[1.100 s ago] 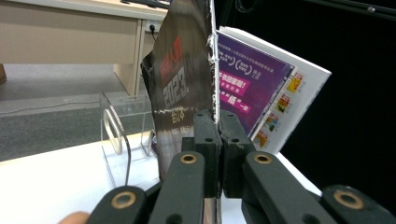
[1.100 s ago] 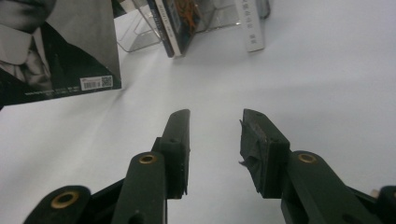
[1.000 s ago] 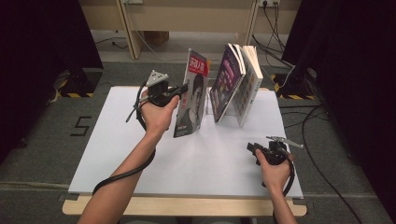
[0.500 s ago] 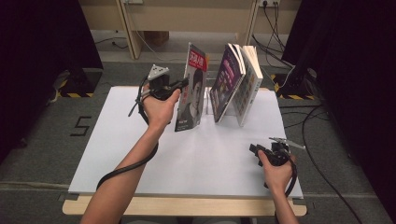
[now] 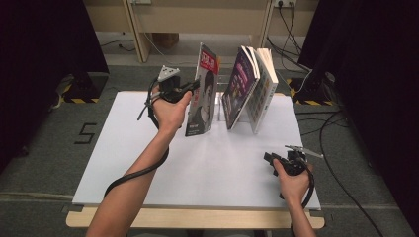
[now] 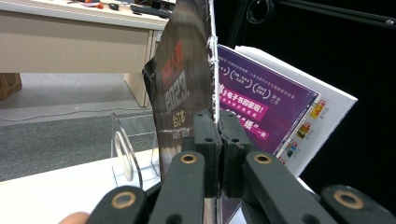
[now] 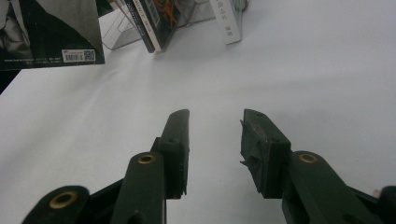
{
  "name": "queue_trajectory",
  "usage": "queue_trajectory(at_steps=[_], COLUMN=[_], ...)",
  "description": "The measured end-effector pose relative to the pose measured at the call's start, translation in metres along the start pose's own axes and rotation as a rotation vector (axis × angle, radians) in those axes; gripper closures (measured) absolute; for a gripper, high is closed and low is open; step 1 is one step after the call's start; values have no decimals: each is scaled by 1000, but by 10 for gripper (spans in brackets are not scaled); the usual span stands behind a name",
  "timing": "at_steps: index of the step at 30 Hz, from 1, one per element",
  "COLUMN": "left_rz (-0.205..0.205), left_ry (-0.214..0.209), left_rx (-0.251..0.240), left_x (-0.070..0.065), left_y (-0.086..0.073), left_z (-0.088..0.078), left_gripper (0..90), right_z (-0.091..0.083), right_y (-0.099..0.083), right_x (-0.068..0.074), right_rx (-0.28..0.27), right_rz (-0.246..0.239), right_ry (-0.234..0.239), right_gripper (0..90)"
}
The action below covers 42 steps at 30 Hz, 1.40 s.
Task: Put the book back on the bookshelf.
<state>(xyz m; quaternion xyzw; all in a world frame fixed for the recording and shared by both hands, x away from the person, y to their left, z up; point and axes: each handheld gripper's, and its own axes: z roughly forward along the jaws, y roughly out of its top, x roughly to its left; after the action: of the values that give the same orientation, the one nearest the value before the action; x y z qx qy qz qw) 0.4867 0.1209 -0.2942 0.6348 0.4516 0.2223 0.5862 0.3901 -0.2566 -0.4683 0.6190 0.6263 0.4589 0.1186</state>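
- High view: left tool [image 5: 193, 87] pinched on the spine edge of a magazine [image 5: 201, 94], held upright with its lower corner just above or barely on the white table [image 5: 123, 148]; probably kept vertical so as to slide in beside the others.
- At three o'clock from the magazine, near but apart: two books [image 5: 249, 86] leaning in a clear stand [image 5: 223, 106], tilted toward one o'clock; likely the slot meant for the magazine.
- At five o'clock, well apart from the stand: right tool [image 5: 269, 159] resting low on the table, spread and holding nothing, seemingly parked out of the way.
- Left gripper view: left tool [image 6: 218, 140] pressed together on the thin edge of the magazine [image 6: 184, 88], cover rising to twelve o'clock; grip low on the edge, likely for steadiness.
- At two o'clock behind it: purple book [image 6: 271, 107] leaning; at nine o'clock, clear stand [image 6: 123, 149] with that part of it vacant.
- Right gripper view: right tool [image 7: 215, 126] spread over bare table [image 7: 303, 70], nothing between the pads.
- At eleven o'clock: lower corner of the magazine [image 7: 51, 35] with its barcode; at twelve, feet of the books [image 7: 159, 18] seated in the stand [image 7: 121, 32].
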Motion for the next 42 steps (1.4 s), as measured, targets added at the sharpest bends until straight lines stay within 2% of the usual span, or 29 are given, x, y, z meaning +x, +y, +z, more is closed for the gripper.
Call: queue_trajectory(at_steps=[1, 5, 6, 11, 19, 27, 32, 36, 42], left_rz=[0, -7, -4, 2, -4, 24, 19, 46, 67], left_ry=[1, 9, 10, 9, 17, 43, 54, 61, 78], left_rx=[0, -10, -10, -14, -39, -58, -80, -89, -93], left_x=[1, 3, 3, 2, 5, 8, 12, 13, 22], left_y=[0, 1, 2, 3, 9, 14, 11, 10, -5], left_z=[0, 2, 3, 7, 23, 38, 49, 51, 57], left_gripper=[876, 876, 876, 876, 876, 876, 876, 875, 874], right_z=[0, 1, 1, 1, 1, 2, 1, 3, 4], right_y=[0, -1, -1, -2, -2, -2, -3, -4, -4], right_x=[1, 1, 2, 2, 2, 2, 2, 2, 4], right_rx=[6, 4, 10, 14, 13, 22, 19, 15, 25], right_rz=[13, -7, 7, 6, 0, 2, -4, -9, -17], right_ry=[1, 2, 0, -1, 0, 5, 6, 7, 11], right_gripper=[625, 625, 624, 625, 625, 625, 625, 625, 625])
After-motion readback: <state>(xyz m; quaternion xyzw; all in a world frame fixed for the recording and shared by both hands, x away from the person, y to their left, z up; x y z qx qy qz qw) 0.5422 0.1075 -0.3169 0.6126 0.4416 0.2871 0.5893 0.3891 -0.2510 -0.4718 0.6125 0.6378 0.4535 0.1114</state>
